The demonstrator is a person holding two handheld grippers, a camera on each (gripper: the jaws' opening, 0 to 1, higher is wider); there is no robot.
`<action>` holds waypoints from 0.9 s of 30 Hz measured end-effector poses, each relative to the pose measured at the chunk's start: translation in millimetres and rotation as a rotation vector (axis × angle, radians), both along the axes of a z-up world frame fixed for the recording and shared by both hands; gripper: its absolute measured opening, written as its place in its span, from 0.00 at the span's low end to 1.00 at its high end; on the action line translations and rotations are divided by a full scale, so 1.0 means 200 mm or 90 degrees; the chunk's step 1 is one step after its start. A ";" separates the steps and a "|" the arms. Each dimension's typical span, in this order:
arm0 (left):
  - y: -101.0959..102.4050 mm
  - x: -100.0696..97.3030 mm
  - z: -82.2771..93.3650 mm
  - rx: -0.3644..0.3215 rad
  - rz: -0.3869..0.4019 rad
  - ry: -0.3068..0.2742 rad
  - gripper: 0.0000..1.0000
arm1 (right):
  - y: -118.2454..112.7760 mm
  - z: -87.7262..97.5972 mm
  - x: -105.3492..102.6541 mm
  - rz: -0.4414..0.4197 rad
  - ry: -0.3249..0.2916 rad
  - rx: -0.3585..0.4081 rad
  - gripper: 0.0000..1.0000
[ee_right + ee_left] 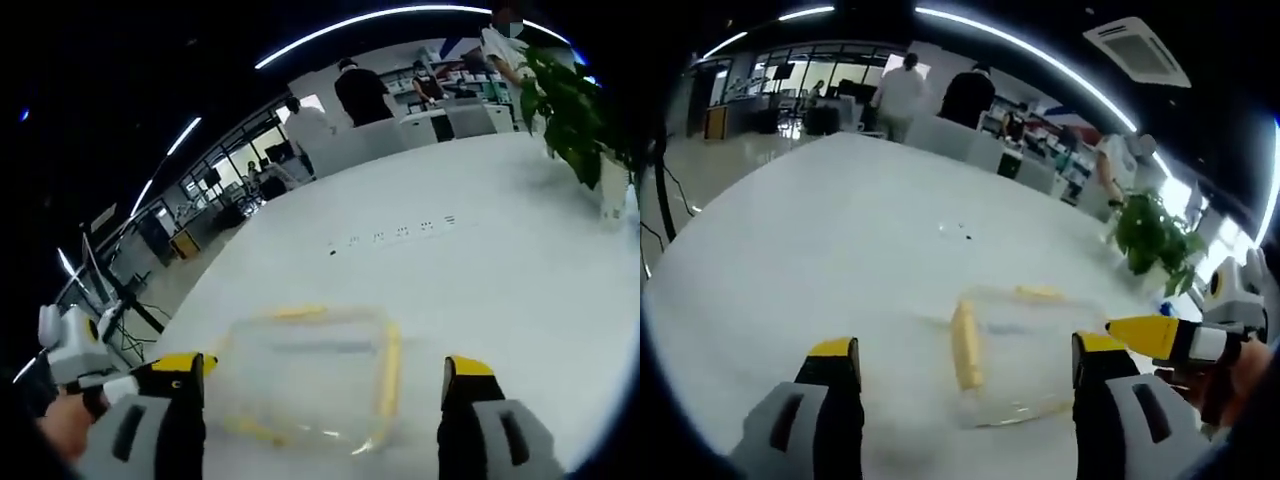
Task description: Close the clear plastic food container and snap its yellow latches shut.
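Yellow-tipped jaws of the left gripper (967, 362) rise nearest the lens, spread wide and grasping nothing; the right gripper (325, 380) stands likewise released, its jaws well apart. Largest in the scene is the white table (820, 250), broad and bare apart from a few small dark specks far off. On it, between and just ahead of both sets of jaws, sits the clear plastic food container (305, 375), blurred in both views. Yellow latches (967, 345) show along its edges: one long strip on the near left side in the left gripper view, another fainter at the far edge. Whether the lid is seated cannot be determined from the blur, nor whether any latch is snapped down. Judged from this, the task appears at its approach stage, neither gripper touching the container; closing and latching seem outstanding. A potted plant (1155, 240) stands at the far table edge.
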State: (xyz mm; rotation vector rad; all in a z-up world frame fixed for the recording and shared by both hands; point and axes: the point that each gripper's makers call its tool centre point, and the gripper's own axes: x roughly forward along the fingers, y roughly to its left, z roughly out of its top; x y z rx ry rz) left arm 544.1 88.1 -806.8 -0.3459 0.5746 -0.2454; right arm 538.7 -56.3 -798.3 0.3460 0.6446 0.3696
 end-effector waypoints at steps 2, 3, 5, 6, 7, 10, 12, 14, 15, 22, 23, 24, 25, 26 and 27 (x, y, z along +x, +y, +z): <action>-0.01 -0.02 0.02 -0.020 -0.007 0.000 0.98 | -0.01 0.03 -0.05 -0.003 0.008 0.008 1.00; 0.00 -0.04 0.03 -0.022 -0.007 -0.001 0.99 | -0.01 0.06 -0.09 -0.008 0.004 0.014 1.00; 0.00 -0.08 0.05 -0.024 -0.013 -0.003 0.99 | 0.01 0.10 -0.13 0.002 -0.010 0.013 1.00; -0.01 -0.11 0.06 -0.029 -0.019 -0.005 0.99 | 0.01 0.12 -0.17 0.009 -0.019 0.000 1.00; 0.00 -0.14 0.07 -0.031 -0.020 -0.009 0.99 | 0.00 0.12 -0.22 0.009 -0.020 -0.006 1.00; -0.02 -0.22 0.09 -0.017 -0.050 -0.014 0.99 | -0.01 0.15 -0.32 0.003 -0.015 -0.003 1.00; -0.02 -0.29 0.11 -0.009 -0.064 -0.023 0.99 | 0.00 0.18 -0.39 0.006 -0.023 -0.001 1.00; -0.01 -0.35 0.14 -0.011 -0.070 -0.027 0.99 | 0.01 0.20 -0.48 0.027 -0.025 -0.020 1.00; 0.00 -0.38 0.15 -0.011 -0.070 -0.027 0.99 | 0.02 0.21 -0.51 0.031 -0.028 -0.023 1.00; 0.10 -0.67 0.25 0.036 -0.114 -0.043 0.99 | 0.07 0.31 -0.77 0.090 -0.052 -0.025 1.00; 0.12 -0.72 0.26 0.037 -0.121 -0.038 0.99 | 0.07 0.33 -0.81 0.095 -0.054 -0.026 1.00; 0.14 -0.76 0.26 0.041 -0.125 -0.036 0.99 | 0.07 0.34 -0.84 0.099 -0.058 -0.030 1.00; 0.17 -0.81 0.27 0.046 -0.126 -0.038 0.99 | 0.06 0.35 -0.87 0.103 -0.061 -0.035 1.00; 0.18 -0.84 0.28 0.052 -0.132 -0.040 0.99 | 0.06 0.36 -0.91 0.107 -0.070 -0.042 1.00; 0.20 -0.87 0.28 0.060 -0.137 -0.043 0.98 | 0.05 0.37 -0.93 0.109 -0.073 -0.046 1.00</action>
